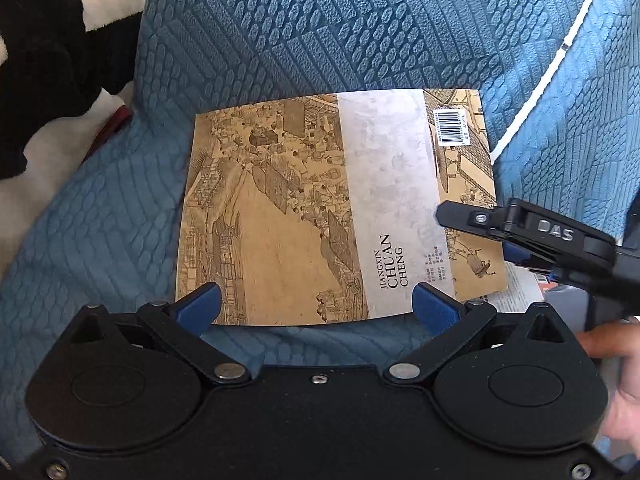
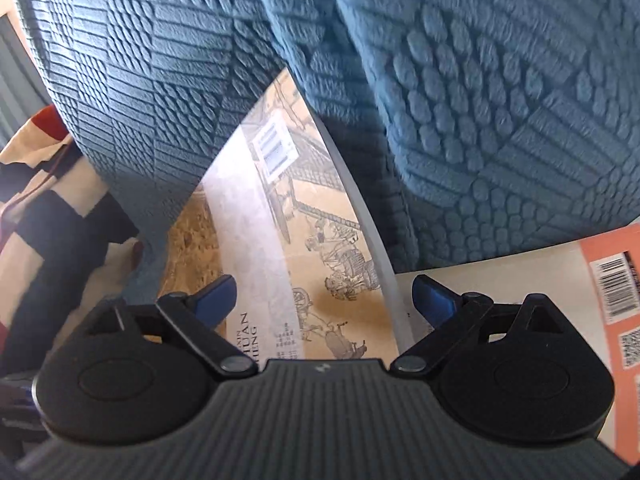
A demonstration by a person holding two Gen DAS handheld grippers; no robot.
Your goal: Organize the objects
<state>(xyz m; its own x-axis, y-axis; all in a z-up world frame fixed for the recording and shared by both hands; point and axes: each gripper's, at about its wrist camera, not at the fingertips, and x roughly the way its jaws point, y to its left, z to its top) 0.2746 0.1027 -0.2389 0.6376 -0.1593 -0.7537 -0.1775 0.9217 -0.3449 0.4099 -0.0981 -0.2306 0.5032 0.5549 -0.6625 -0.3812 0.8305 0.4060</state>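
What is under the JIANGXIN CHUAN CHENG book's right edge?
A second printed item, white with an orange panel and barcode, pokes out from beneath the book. How far it extends underneath is hidden. Elsewhere the book lies on the blue sofa cover.

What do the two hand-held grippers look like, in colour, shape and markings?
Both are black plastic. The left hand-held gripper has two round discs, hinged links with silver rivets, and blue finger pads. The right hand-held gripper looks alike, with a ribbed grey body; its finger carries raised "DAS" lettering.
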